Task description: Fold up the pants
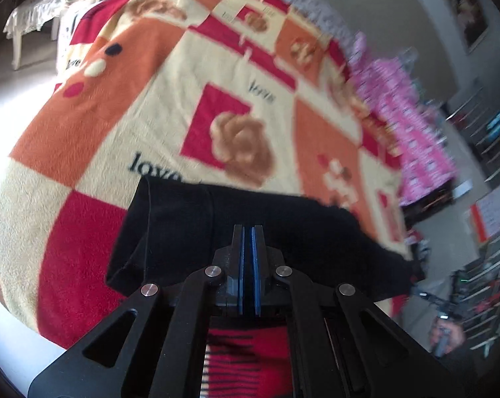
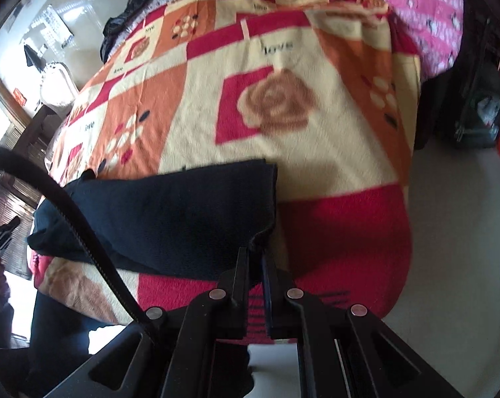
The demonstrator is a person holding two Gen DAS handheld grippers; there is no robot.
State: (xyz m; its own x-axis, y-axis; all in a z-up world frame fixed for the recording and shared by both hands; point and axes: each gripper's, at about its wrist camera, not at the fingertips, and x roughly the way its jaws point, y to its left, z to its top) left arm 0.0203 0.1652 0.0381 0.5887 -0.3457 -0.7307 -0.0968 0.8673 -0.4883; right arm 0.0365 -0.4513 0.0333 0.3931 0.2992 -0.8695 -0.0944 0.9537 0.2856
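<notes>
The black pants (image 1: pixel 223 232) lie folded into a thick band on a checked red, orange and cream blanket (image 1: pixel 170 106) near the bed's front edge. My left gripper (image 1: pixel 248 232) is over the pants, its blue pads nearly together; no cloth shows between them. In the right wrist view the pants (image 2: pixel 170 212) lie left of centre. My right gripper (image 2: pixel 254 252) is at their lower right corner, jaws nearly closed, with a peak of black cloth drawn up between the tips.
A pink patterned quilt (image 1: pixel 415 132) lies along the bed's far side, also in the right wrist view (image 2: pixel 399 10). A white chair (image 1: pixel 47 10) stands beyond the bed. Shelves (image 1: pixel 488 139) and dark bags (image 2: pixel 475 99) stand on the pale floor (image 2: pixel 455 248).
</notes>
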